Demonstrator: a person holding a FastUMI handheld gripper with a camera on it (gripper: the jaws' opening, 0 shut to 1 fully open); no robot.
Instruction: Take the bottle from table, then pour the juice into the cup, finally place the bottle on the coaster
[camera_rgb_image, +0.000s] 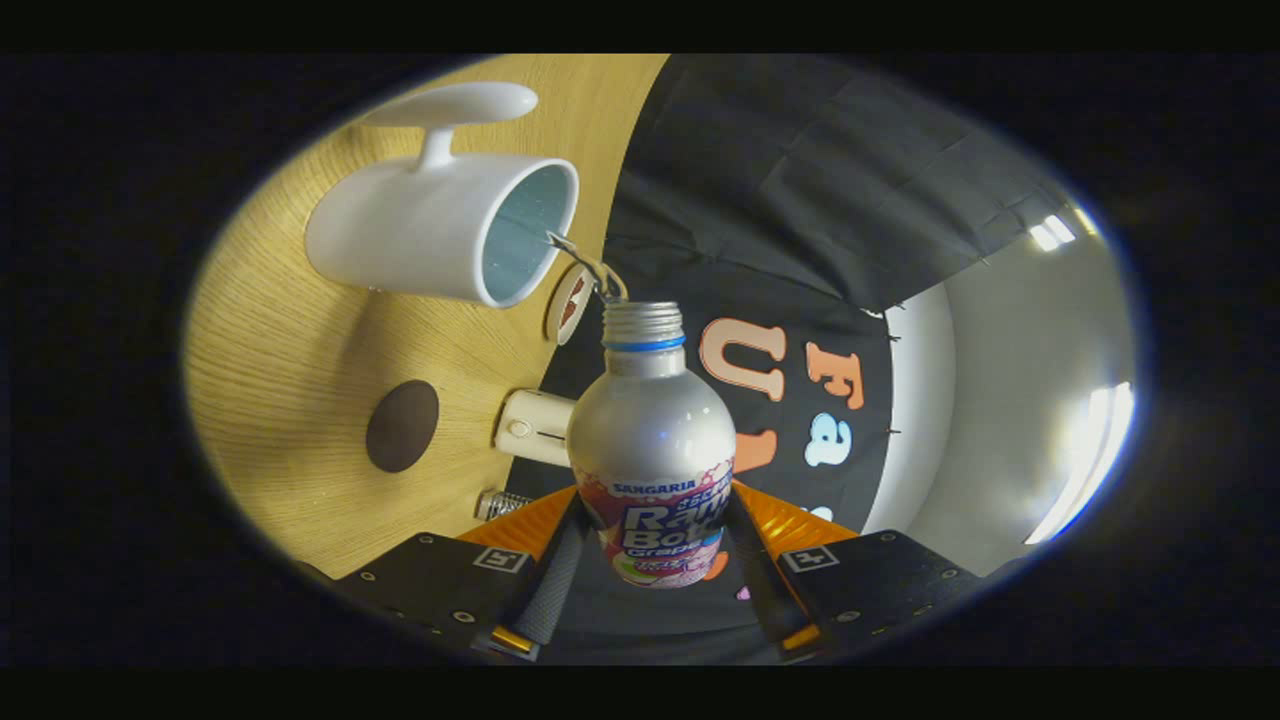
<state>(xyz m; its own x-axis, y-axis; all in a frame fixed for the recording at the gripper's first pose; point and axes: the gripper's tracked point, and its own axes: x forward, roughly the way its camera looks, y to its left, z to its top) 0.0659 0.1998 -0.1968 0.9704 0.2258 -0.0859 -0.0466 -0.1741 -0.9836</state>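
My gripper is shut on a silver bottle with a coloured label, one finger pressing on each side of its lower body. The whole scene is rolled sideways, so the bottle is tipped over with its open threaded neck pointing at the white mug on the wooden table. A thin stream of liquid runs from the bottle's mouth to the mug's rim. The mug's handle is on the side away from the bottle. A dark round coaster lies on the table beside the mug, apart from it.
A small round disc stands near the table's edge by the mug's mouth. A white boxy object and a small ridged silver cap sit close to the left finger. The black cloth wall and a pale wall lie beyond.
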